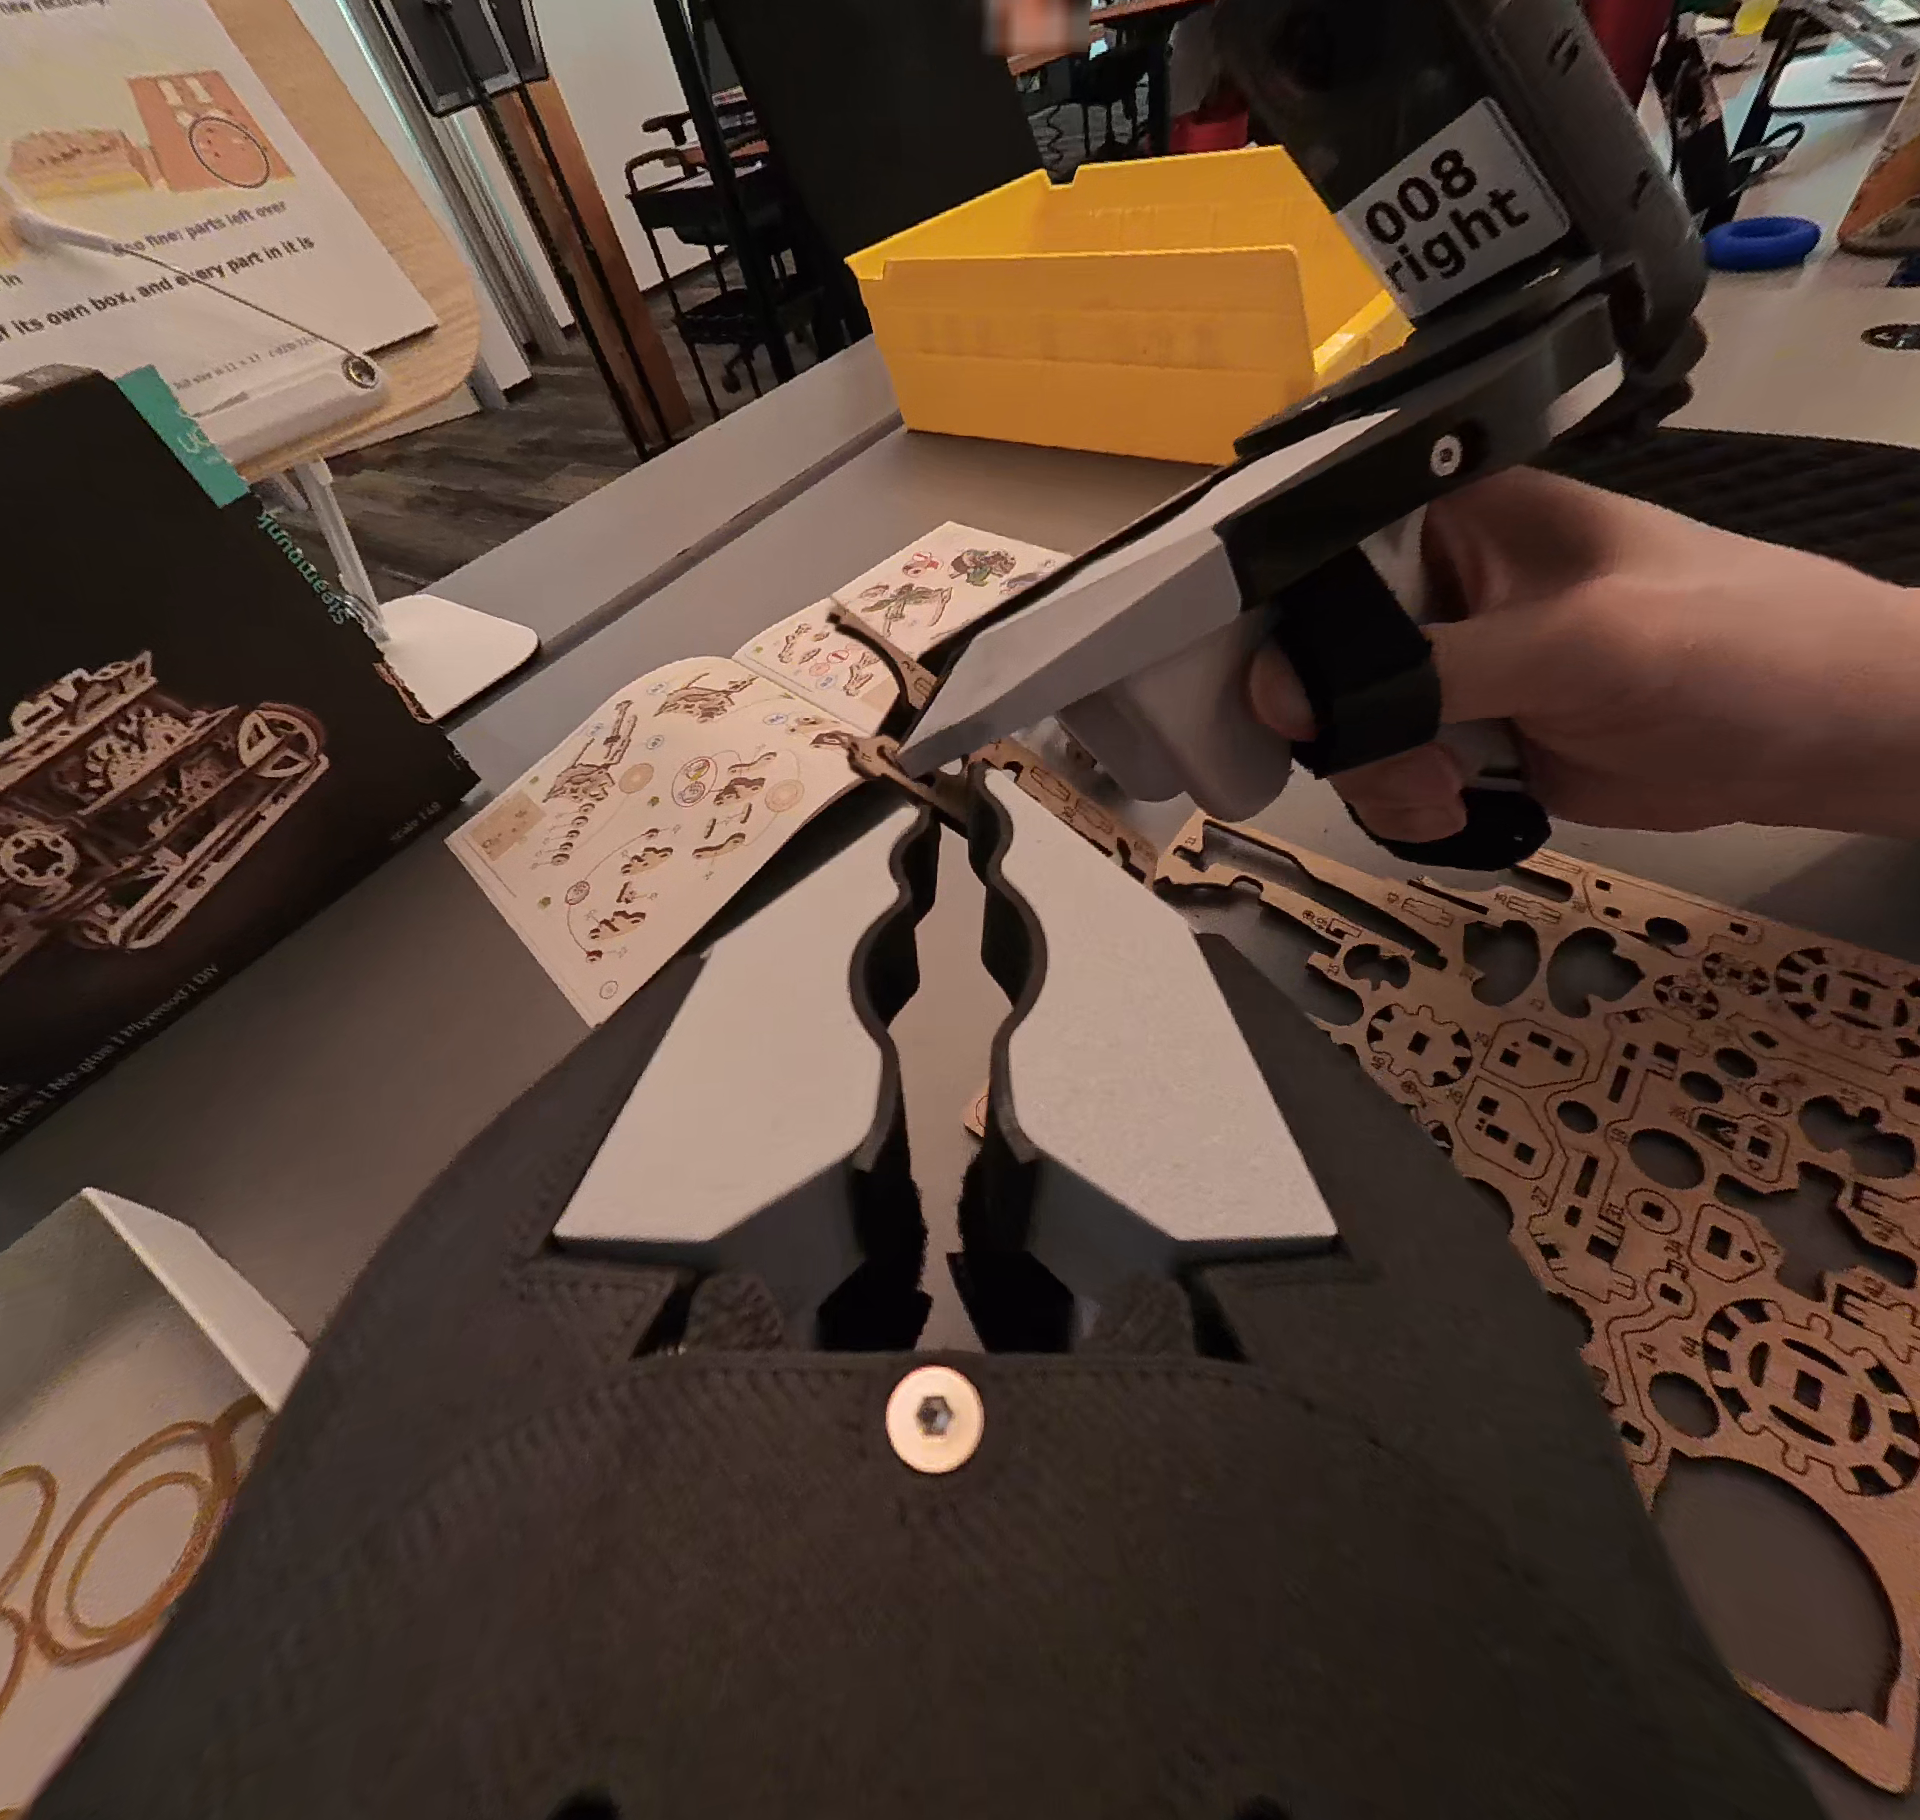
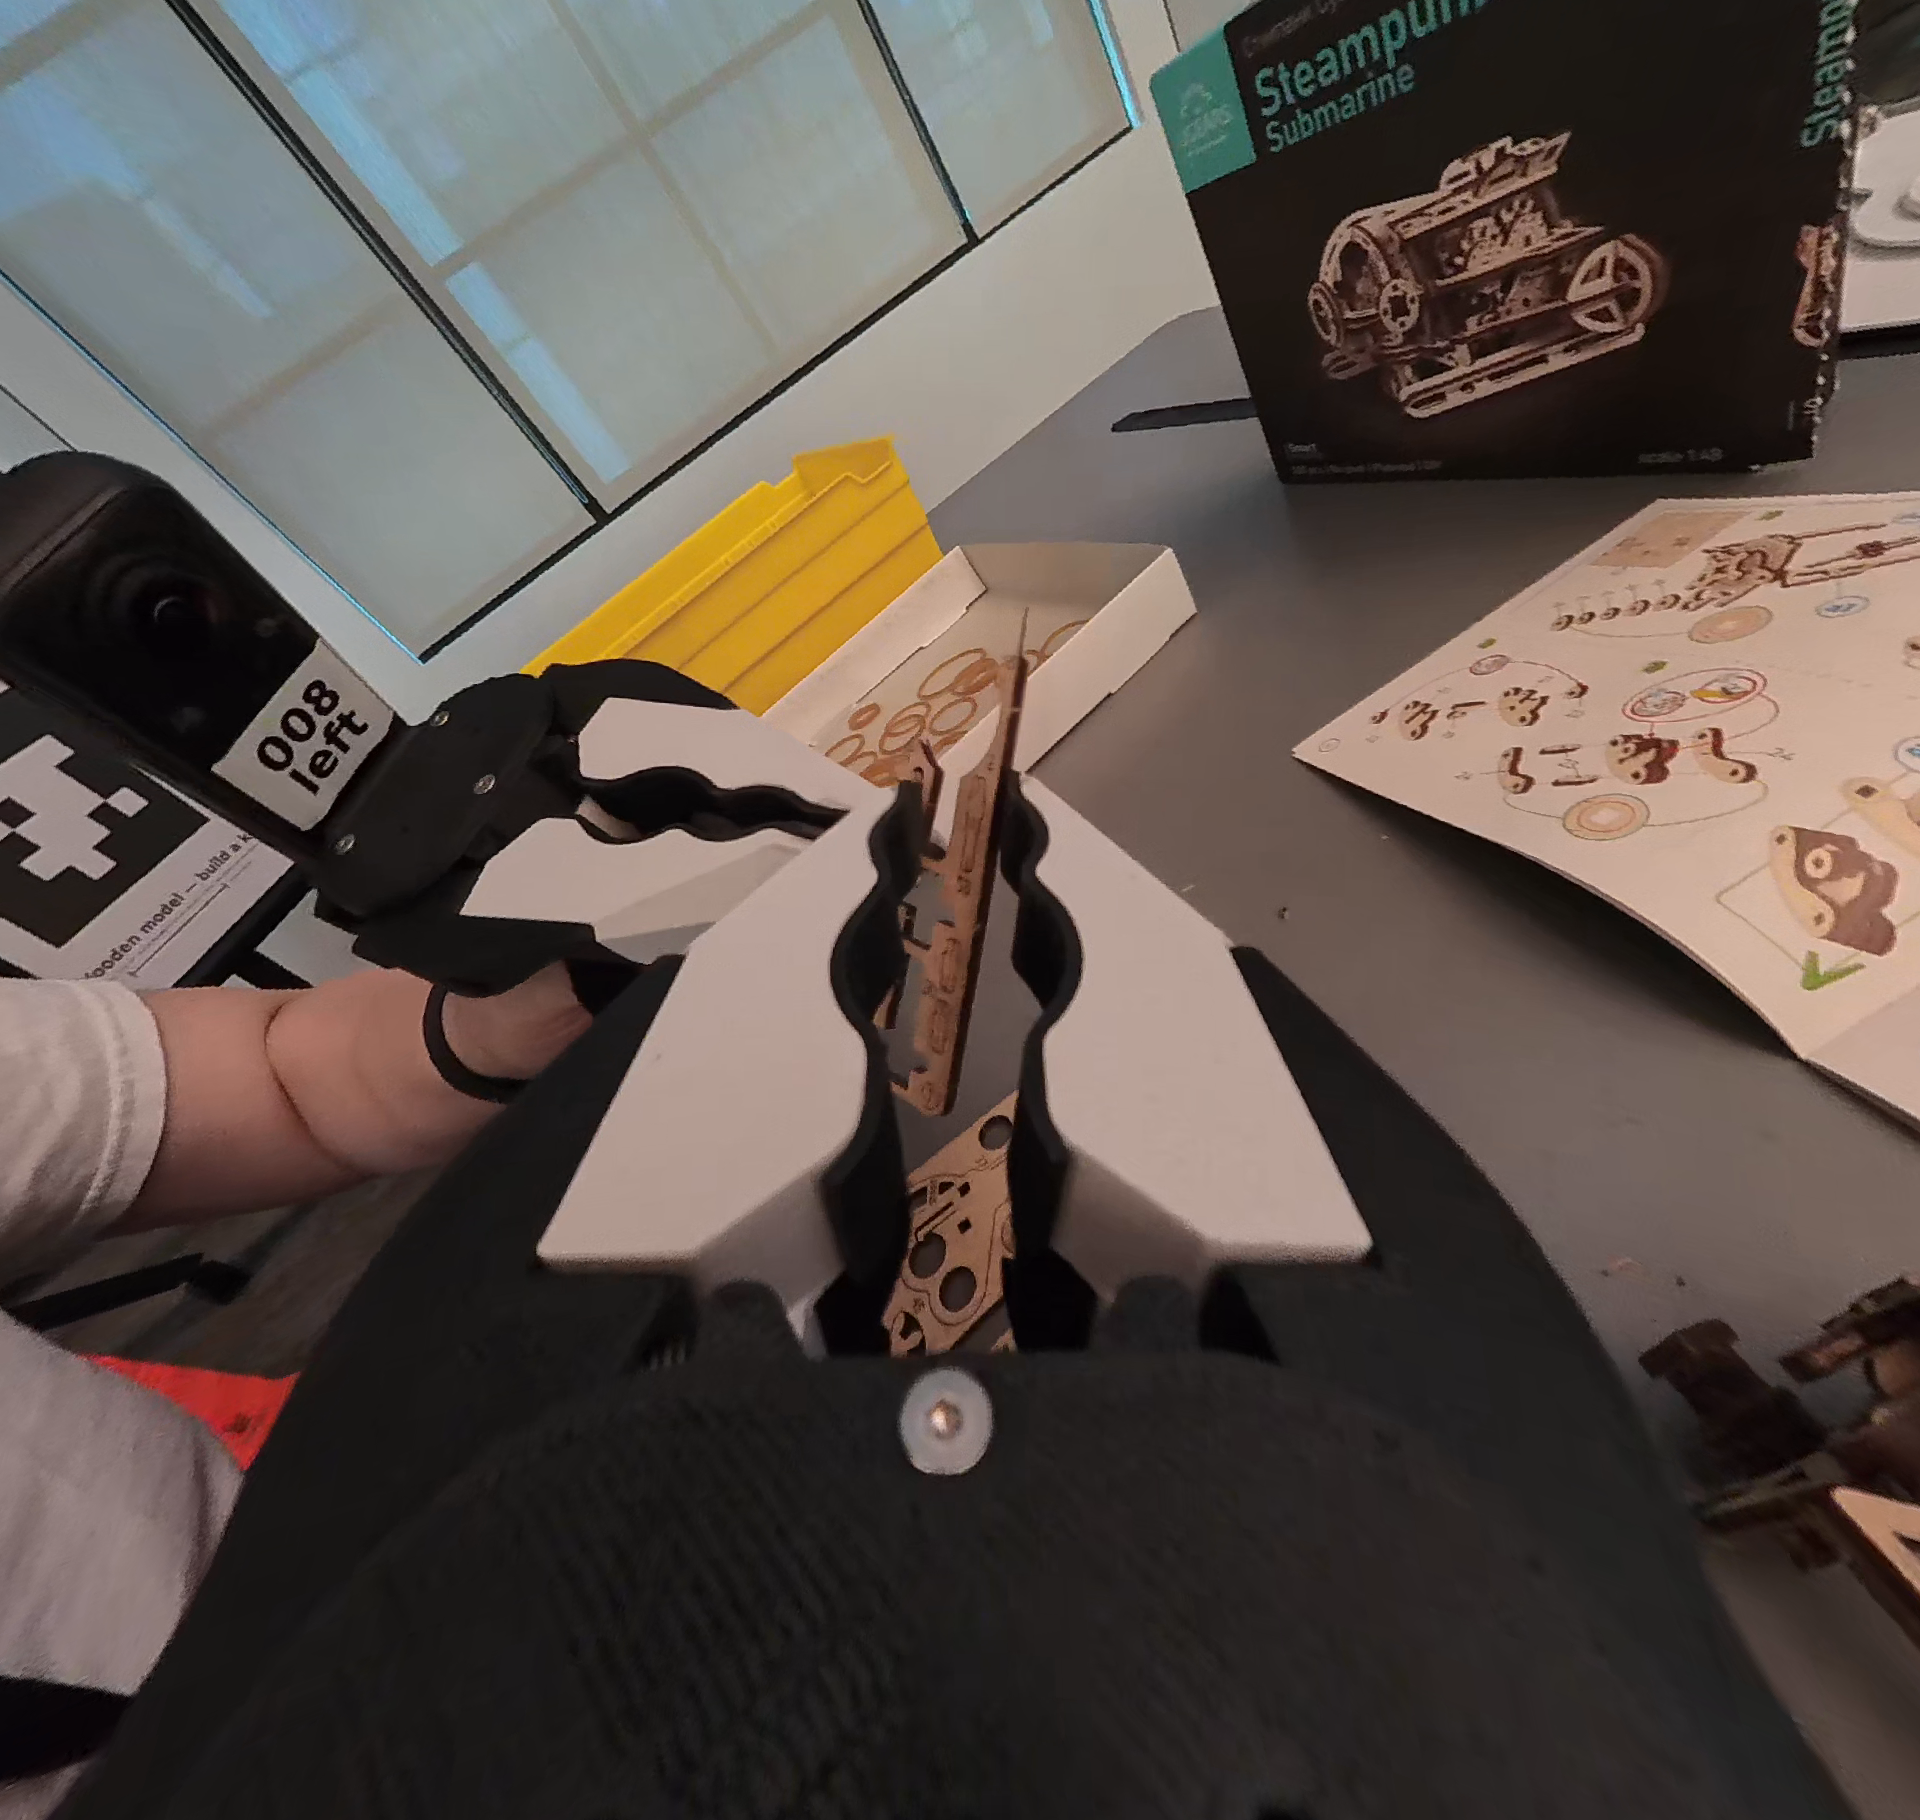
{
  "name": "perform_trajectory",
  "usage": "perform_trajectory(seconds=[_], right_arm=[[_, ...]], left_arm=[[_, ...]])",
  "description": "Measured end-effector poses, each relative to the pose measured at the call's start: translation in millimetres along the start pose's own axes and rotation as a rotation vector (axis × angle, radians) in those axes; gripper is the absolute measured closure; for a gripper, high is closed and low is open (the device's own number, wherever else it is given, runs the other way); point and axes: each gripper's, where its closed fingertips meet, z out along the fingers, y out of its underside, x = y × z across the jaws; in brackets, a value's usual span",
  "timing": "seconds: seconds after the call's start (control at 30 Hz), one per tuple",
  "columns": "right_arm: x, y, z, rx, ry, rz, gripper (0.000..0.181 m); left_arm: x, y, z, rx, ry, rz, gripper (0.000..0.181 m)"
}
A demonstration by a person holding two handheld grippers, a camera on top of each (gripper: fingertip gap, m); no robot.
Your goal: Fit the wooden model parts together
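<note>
A thin wooden strip with cut-outs stands edge-on between the fingers of my right gripper, which is shut on it above the table. My left gripper comes in from the left, and its shut tips pinch the same strip near its upper part. In the left wrist view my left gripper and right gripper meet tip to tip on the small wooden piece. I cannot tell whether it is one part or two joined. A plywood sheet of cut parts lies on the table at the right.
An open instruction booklet lies behind the grippers. A black model box stands at the left, with a yellow bin at the back. A white tray with wooden rings lies nearby. Dark assembled wooden parts lie at the right. My left and right fingertips are right by each other.
</note>
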Motion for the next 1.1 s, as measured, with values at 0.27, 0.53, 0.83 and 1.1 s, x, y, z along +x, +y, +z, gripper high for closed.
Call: perform_trajectory(seconds=[0.27,0.53,0.83,1.1], right_arm=[[4,2,2,0.002,0.042,-0.028,0.166],[-9,-7,-3,0.019,-0.236,0.097,0.163],[-4,-36,-21,0.112,-0.222,0.042,0.15],[-25,-29,-25,-0.016,-0.438,0.366,0.156]], left_arm=[[-2,5,3,-0.02,-0.007,-0.001,0.179],[-5,-9,-4,0.076,0.113,-0.155,0.181],[-11,-21,-12,0.165,0.219,-0.365,0.181],[-34,-29,-26,0.11,-0.261,0.553,0.181]])
